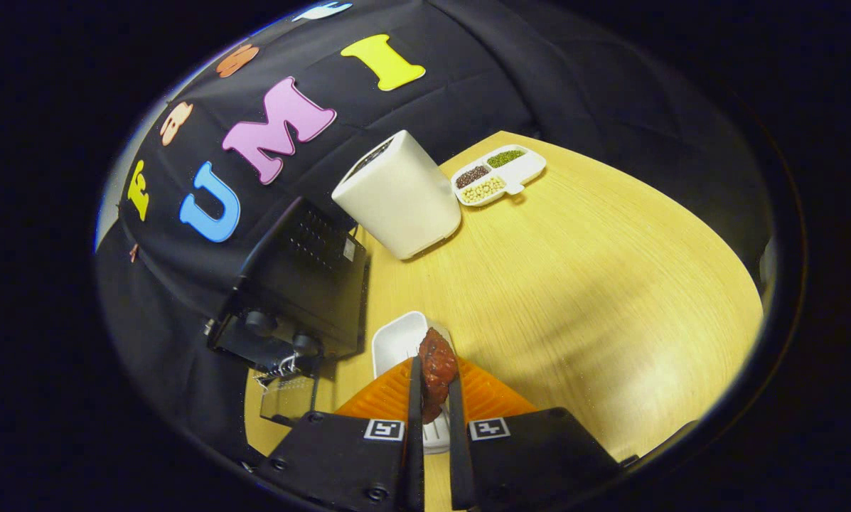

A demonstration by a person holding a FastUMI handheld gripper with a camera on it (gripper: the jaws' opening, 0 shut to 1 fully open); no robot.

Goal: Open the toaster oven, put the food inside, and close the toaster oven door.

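Tool (435,398) pinching a reddish-brown piece of meat (436,370) between both fingers, above a white tray (397,341) on the wooden surface (596,284). Black toaster oven (297,284), its glass door (290,398) hanging open, stands just beside the tray; white container (400,199) and divided bean dish (500,174) beyond.

I have the gripper (436,387) tilted over the plate (397,341), its two fingers (414,398) drawn close and parallel, both pressing on the meat (437,366) held between them, lifted just above the plate's near end.
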